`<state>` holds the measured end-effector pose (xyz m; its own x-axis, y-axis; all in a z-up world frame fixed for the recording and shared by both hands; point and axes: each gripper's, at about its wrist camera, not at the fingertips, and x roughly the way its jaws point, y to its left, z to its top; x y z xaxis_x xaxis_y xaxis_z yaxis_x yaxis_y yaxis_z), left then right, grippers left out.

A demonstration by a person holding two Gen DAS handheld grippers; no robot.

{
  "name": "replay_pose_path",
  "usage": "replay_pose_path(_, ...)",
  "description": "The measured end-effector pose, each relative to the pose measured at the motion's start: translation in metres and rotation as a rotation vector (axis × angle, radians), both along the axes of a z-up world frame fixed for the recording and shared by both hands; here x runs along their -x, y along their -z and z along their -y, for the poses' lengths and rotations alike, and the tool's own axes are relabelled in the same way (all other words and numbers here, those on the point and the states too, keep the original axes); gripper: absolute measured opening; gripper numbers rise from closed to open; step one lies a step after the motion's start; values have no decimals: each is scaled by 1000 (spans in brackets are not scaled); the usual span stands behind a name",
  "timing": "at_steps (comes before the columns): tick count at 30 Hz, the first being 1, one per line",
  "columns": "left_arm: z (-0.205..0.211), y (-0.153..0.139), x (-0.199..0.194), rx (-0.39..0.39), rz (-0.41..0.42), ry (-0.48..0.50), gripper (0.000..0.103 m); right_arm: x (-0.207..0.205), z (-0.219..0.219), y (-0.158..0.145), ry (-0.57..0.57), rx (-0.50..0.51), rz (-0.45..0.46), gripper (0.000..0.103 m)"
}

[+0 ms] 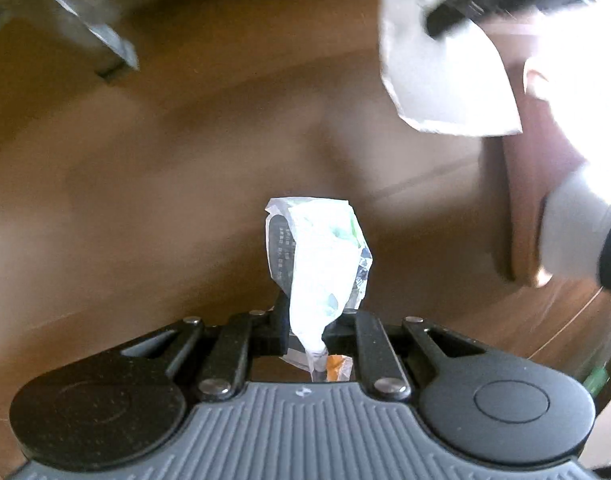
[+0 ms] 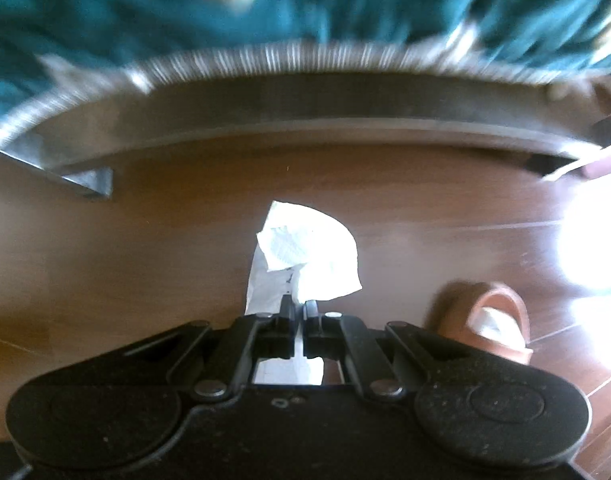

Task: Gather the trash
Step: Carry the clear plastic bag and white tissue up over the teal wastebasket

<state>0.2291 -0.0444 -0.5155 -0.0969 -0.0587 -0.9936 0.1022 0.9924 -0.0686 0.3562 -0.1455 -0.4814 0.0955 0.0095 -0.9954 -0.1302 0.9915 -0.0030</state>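
In the left wrist view, a crumpled plastic wrapper (image 1: 317,264) is pinched between the nearly closed fingers of the left gripper (image 1: 305,330), above the blurred wooden floor (image 1: 165,200); the right gripper (image 1: 465,4) is seen at upper right with white paper. In the right wrist view, a white paper napkin (image 2: 309,256) is clamped in the right gripper, with a brown sandal (image 2: 501,320) seen to the right on the floor.
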Motion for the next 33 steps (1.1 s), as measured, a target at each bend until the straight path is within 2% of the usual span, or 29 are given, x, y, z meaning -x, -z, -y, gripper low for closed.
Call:
replay_pose_path(5,-22,-76,-5,7,130,-83,12,13,-11,-78,-70,-45,93,2)
replay_pose_path(8,-32,-127,0,25,227,-118,12,32,-19,-133,-137,-72,172,2)
replay_pose_path(10,-36,-166,-11,32,284,-137,12,45,-22,-166,-167,-86,224,2)
replay_pose_path(15,-47,-243,7,26,421,-178,12,72,-15,-247,-190,-147,349,2)
replay_pose_path(19,-56,-291,20,33,531,-204,12,97,-14,-307,-221,-172,458,2)
replay_pose_path(25,-63,-377,31,68,706,-218,12,123,-2,-397,-260,-199,634,2)
replay_pose_path(33,-62,-477,25,61,929,-166,12,120,5,-496,-301,-211,853,2)
